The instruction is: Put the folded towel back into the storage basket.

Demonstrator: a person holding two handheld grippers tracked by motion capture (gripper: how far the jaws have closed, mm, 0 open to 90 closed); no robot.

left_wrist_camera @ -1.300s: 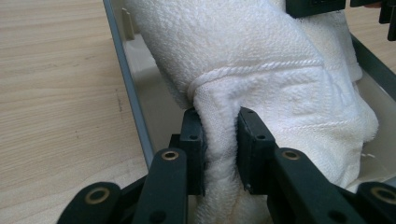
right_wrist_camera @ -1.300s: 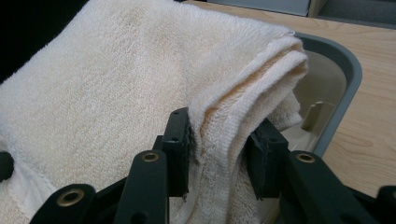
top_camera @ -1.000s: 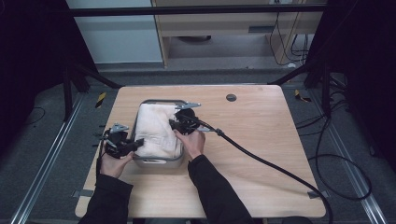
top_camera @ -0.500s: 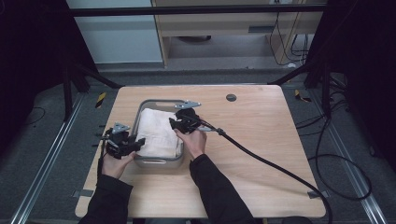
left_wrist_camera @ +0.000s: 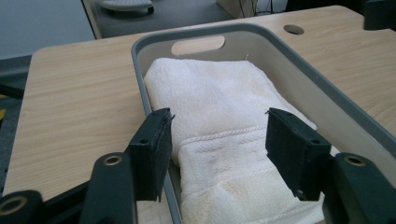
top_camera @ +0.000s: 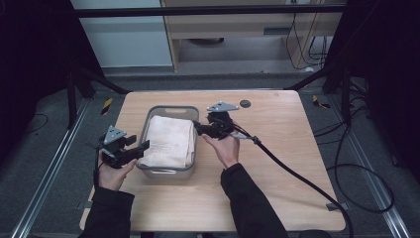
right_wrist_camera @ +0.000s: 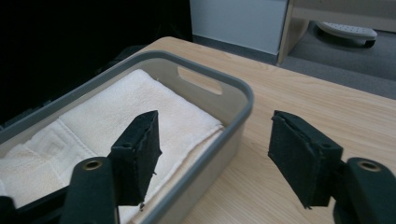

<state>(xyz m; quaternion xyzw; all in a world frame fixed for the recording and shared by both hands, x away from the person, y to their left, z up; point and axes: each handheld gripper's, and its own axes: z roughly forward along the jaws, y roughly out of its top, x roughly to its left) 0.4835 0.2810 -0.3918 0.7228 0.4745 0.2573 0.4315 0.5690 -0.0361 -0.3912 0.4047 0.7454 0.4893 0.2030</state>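
On the wooden surface [top_camera: 277,148] stands a grey bin [top_camera: 171,110] with a folded white towel [top_camera: 168,141] lying inside. Left gripper [top_camera: 141,148] and right gripper [top_camera: 198,128] have just been opening; both hold nothing, beside the bin.

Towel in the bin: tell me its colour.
The towel is cream-white with a woven band; the left gripper view shows it best.

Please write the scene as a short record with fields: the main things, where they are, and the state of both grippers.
surface: light wooden table
container: grey plastic bin with cut-out handles
contents: folded white terry towel, lying flat inside the bin
left gripper: at the bin's left wall, jaws just opened, holding nothing
right gripper: at the bin's right rim, jaws just opened, holding nothing
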